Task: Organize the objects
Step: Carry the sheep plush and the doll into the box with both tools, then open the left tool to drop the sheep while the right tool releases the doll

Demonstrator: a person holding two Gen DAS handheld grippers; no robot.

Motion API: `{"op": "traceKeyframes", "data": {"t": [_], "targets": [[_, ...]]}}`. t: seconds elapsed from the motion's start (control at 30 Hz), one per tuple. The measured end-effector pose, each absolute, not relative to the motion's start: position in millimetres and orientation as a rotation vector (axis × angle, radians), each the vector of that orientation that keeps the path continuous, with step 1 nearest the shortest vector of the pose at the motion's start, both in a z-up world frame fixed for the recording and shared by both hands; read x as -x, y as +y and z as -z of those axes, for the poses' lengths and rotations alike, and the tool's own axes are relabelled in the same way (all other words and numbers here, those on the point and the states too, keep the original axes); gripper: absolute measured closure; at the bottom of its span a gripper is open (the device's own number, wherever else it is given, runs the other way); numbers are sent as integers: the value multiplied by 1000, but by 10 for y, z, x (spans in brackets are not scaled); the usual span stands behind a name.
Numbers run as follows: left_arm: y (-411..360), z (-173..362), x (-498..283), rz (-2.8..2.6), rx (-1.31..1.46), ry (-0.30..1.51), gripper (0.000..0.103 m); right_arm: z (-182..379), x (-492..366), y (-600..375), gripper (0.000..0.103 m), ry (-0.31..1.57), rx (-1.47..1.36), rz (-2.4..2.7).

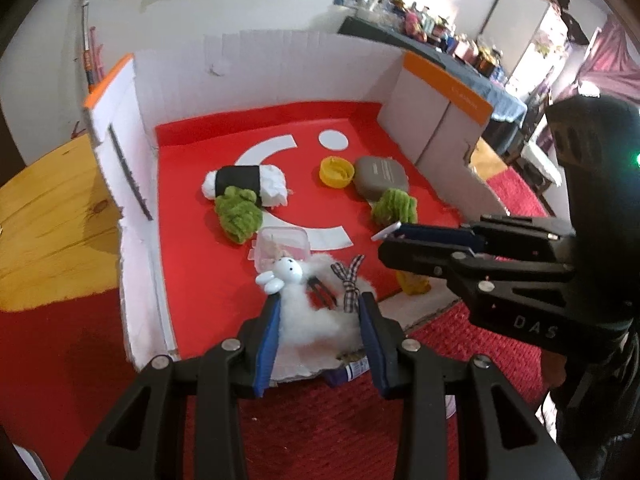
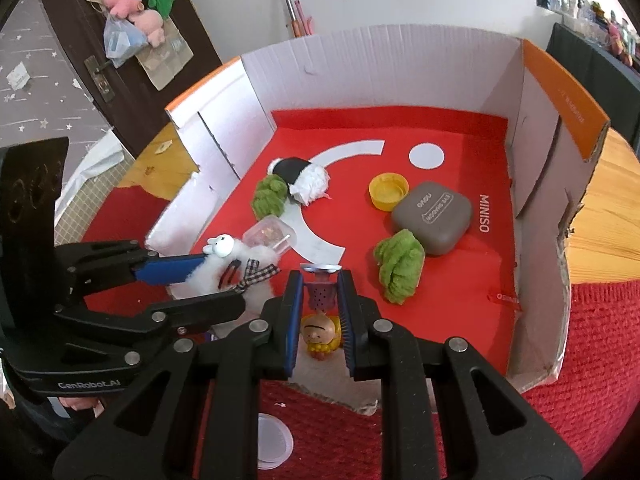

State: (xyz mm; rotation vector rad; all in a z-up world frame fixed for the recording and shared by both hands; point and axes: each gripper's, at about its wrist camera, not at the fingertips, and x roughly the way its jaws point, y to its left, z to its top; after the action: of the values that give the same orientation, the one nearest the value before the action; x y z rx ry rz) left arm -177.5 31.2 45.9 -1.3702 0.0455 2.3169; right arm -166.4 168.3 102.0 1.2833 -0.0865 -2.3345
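My left gripper [image 1: 320, 304] is shut on a white fluffy sheep toy [image 1: 316, 300] with a checked bow, held over the near edge of the red-floored cardboard box [image 1: 256, 68]. It also shows in the right wrist view [image 2: 236, 268]. My right gripper [image 2: 320, 280] is shut on a small purple figure with a silver base [image 2: 320, 290], above a yellow doll [image 2: 320, 334]. In the left wrist view the right gripper [image 1: 394, 236] sits to the right of the sheep.
In the box lie a white roll with a black band [image 2: 302, 178], two green fuzzy lumps [image 2: 272, 196] [image 2: 400, 266], a clear plastic case [image 2: 270, 234], a yellow cap [image 2: 388, 192] and a grey case [image 2: 432, 218]. A red mat [image 2: 592, 352] and wooden table [image 1: 52, 220] surround the box.
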Motion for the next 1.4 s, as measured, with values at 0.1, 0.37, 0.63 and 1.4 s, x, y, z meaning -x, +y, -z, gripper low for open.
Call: {"op": "traceKeyframes", "data": {"t": [0.1, 0.37, 0.63, 1.4], "targets": [[339, -424, 1838, -2315, 1395, 94, 63, -1002, 1706, 1678, 86, -74, -1310, 2323], [364, -349, 1951, -2342, 1414, 112, 63, -934, 1780, 1705, 86, -56, -1358, 2312], [341, -337, 2065, -2393, 1404, 96, 63, -887, 1855, 1773, 86, -50, -1370, 2344], [284, -304, 2165, -2484, 1383, 39, 63, -865, 1994, 1894, 86, -48, -1355, 2476]]}}
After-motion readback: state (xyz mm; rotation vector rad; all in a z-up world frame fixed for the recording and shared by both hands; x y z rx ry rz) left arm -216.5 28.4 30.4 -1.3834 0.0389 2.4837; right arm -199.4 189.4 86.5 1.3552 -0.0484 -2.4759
